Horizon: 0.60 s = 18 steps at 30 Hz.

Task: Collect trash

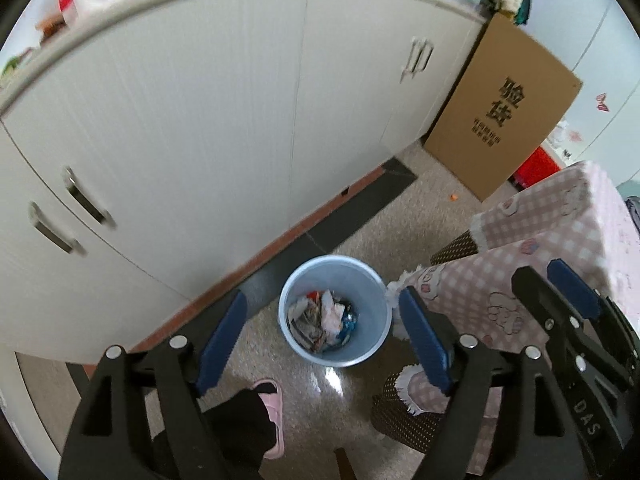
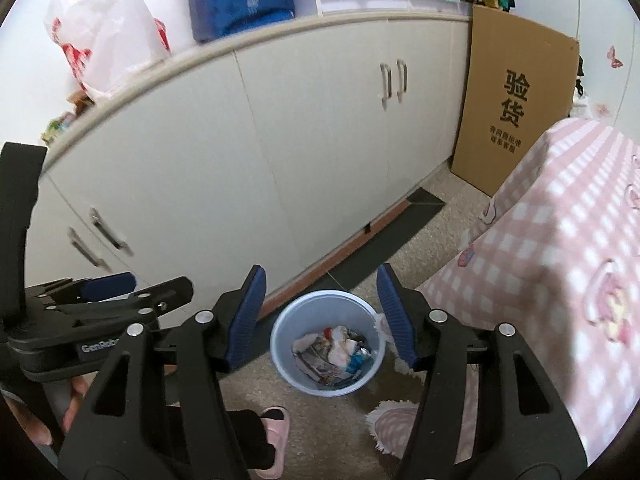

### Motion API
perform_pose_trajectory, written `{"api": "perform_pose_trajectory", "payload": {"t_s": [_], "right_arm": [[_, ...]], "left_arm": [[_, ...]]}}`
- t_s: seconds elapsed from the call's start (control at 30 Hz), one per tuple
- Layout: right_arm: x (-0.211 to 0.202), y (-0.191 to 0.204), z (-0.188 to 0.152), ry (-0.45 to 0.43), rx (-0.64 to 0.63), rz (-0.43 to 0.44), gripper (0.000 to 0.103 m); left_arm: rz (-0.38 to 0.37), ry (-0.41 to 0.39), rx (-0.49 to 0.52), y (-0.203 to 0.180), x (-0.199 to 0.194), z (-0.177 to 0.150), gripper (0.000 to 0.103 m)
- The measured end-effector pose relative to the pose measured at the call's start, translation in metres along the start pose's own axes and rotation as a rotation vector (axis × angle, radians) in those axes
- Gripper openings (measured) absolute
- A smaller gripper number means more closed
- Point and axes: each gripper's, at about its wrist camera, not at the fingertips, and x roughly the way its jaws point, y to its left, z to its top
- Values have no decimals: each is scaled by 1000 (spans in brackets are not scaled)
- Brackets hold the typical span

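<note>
A light blue waste bin [image 1: 296, 280] stands on the floor by the white cabinet and holds crumpled wrappers and paper [image 1: 324, 318]. It also shows in the right wrist view [image 2: 288, 312], with the trash [image 2: 336, 350] inside. My left gripper [image 1: 322, 312] is open and empty, held above the bin. My right gripper [image 2: 322, 292] is open and empty, also above the bin. The right gripper shows at the right of the left wrist view [image 1: 556, 280], and the left gripper at the left of the right wrist view [image 2: 136, 286].
A white cabinet [image 1: 200, 140] runs along the left. A table with a pink checked cloth [image 2: 560, 240] is on the right. A cardboard sheet [image 1: 504, 112] leans at the back. A foot in a pink slipper [image 1: 272, 408] stands near the bin.
</note>
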Motion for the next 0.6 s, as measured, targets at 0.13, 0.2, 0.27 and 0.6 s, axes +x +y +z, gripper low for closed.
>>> {"api": "perform_pose_trajectory", "payload": {"t_s": [0.13,0.2,0.27,0.6], "right_arm": [[-41,-1,-1,-60,2,-17,63],[-61,-5,-1,-87,14,-26,65],[-85,-10,-3,-120,27,-40,68],[-193,-32,-32,-253,80,-112,78]], "left_arm": [[-12,-98,52,-12,-48,-3,81],[-18,-152,78,-21,-73,-7,83],[-30,-188,103,-28,-91,-10,86],[-108,-358,233,-78,-185,-51,89]]}}
